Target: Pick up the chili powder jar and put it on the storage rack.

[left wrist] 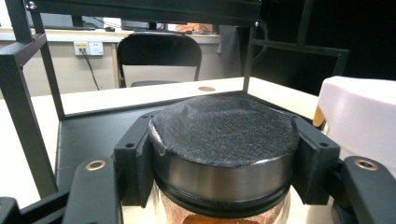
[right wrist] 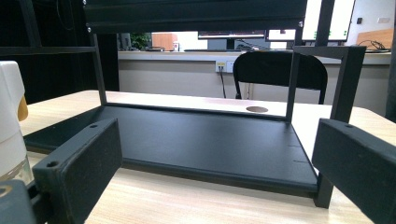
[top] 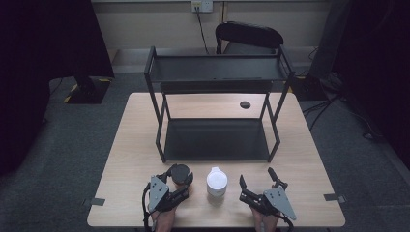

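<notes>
A glass jar with a black lid (top: 180,173) (left wrist: 224,133) stands on the wooden table (top: 130,140) near its front left. My left gripper (top: 180,180) (left wrist: 223,161) is shut on it, a black pad pressed against each side of the lid's metal rim. To its right stands a white-capped bottle (top: 216,181) (left wrist: 362,119) (right wrist: 10,121). Farther right, my right gripper (top: 256,178) (right wrist: 210,163) rests on the table with its jaws wide open and nothing between them. It faces the black two-tier shelf rack (top: 216,140) (right wrist: 201,144).
The rack fills the table's middle, with its lower tray (left wrist: 93,135) just behind the jar and its top shelf (top: 217,67) raised. A round hole (top: 245,104) is in the table at the back right. A black chair (top: 249,36) stands behind the table.
</notes>
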